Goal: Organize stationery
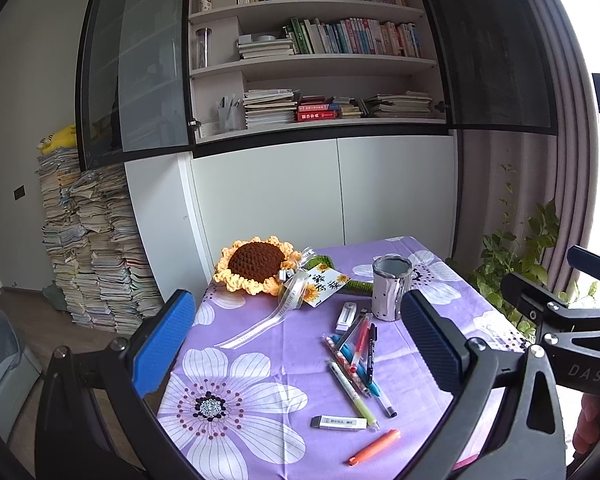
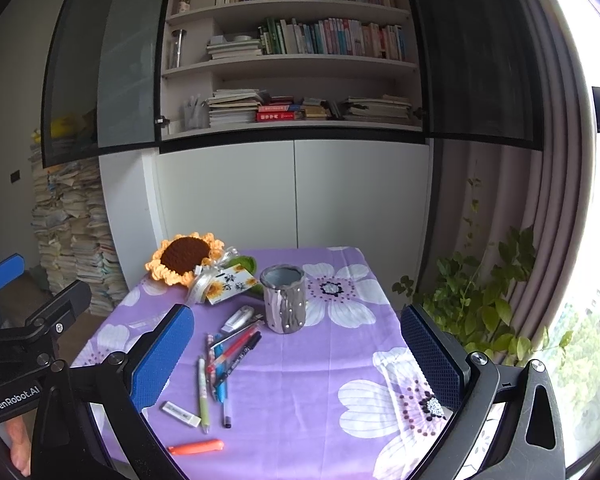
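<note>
Purple tablecloth (image 1: 283, 360) | card (image 1: 324, 285) txt prob. Chinese | grippers "DAS"/"GenRobot.AI"

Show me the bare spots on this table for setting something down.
Free: the cloth right of the grey cup, out to the table's right edge, and the near-left corner by the big printed flower. Crowded: the pen pile, eraser, orange marker.

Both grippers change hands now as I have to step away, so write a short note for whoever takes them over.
Left gripper: open, empty, held above the table.
Right gripper: open, empty too.
Pen cup: upright on the purple flowered cloth; no pens show above its rim.
Loose pile of pens lies just before it, with the correction tape, eraser and orange highlighter nearer the front.
Done: nothing seems put away.
Left: likely all of it, pens into the cup first.
</note>
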Tool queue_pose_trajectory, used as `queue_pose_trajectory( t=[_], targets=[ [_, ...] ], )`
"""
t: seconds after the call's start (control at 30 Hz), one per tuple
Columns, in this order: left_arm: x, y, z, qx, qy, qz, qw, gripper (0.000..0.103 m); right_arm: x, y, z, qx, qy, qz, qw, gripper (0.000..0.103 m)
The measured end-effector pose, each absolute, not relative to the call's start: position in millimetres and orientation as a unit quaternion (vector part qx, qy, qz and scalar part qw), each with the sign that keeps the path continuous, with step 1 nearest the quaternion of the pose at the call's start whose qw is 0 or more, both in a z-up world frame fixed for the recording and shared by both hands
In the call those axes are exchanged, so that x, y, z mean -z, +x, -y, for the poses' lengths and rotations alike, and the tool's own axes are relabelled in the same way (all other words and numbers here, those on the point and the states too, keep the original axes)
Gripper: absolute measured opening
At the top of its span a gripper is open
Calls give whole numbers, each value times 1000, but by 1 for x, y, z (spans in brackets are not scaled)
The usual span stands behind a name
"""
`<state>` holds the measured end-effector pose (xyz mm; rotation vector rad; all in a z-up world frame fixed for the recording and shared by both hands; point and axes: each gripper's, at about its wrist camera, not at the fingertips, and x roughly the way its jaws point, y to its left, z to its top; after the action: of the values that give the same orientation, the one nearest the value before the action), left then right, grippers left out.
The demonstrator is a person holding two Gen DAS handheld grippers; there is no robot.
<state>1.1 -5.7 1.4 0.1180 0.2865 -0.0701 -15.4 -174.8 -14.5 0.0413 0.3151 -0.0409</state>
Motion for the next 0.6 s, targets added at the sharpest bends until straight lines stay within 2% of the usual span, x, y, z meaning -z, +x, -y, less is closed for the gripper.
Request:
queue_pose_trajectory(
  t=[0.6],
  targets=[
    [6,8,10,36,69,-155,985,102,21,-10,175,17,22,-169,985,103]
  ],
)
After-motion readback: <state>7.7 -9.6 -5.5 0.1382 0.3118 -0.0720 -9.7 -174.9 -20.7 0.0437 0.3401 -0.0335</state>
